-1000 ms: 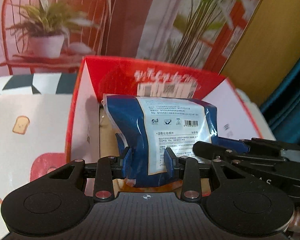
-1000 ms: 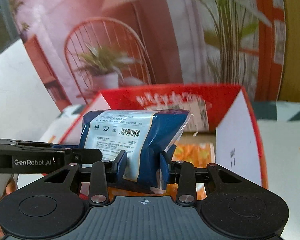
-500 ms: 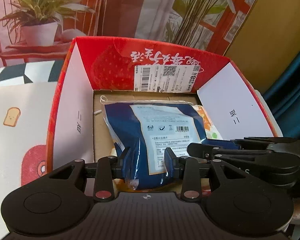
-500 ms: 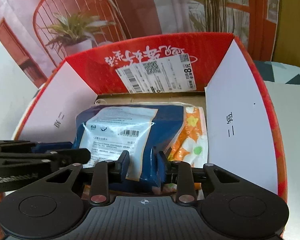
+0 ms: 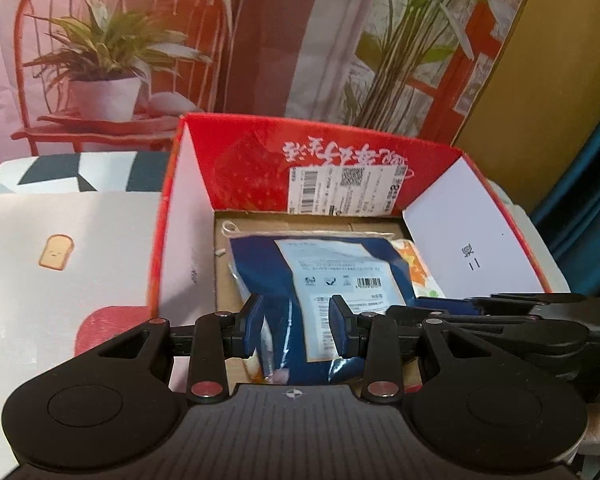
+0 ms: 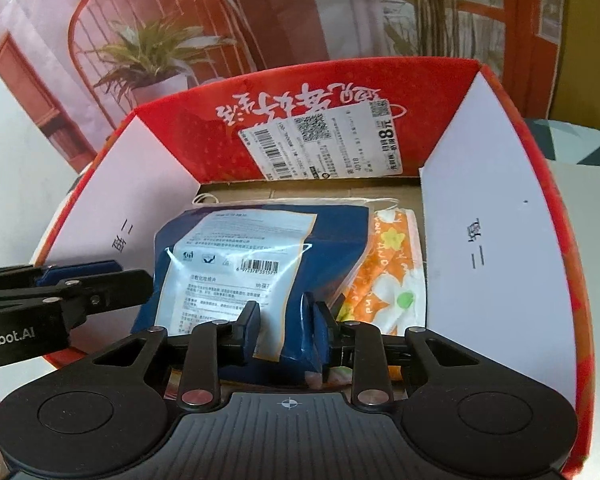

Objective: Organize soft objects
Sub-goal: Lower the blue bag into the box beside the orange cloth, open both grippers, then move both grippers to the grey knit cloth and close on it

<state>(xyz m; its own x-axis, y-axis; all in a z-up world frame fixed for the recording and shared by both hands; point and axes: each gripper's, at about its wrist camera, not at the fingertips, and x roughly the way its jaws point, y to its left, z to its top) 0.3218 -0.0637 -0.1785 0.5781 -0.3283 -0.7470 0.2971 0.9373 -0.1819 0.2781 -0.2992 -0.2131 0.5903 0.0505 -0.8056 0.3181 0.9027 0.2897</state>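
Black grippers, seemingly blue-padded fingers (image 5: 253,322)

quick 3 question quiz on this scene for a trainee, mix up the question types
1. True or false: both the left gripper and the right gripper have their fingers on the blue packet.
2. Multiple choice: where is the blue packet? A) on the white cloth outside the box B) inside the red box C) on a chair
3. Fill in: beside the blue packet, toward the box's right wall, lies an orange ______ pack.

Key:
1. True. Each gripper pinches the near edge of the packet.
2. B. It lies low in the box, over the cardboard floor.
3. Floral, with white and yellow flowers.
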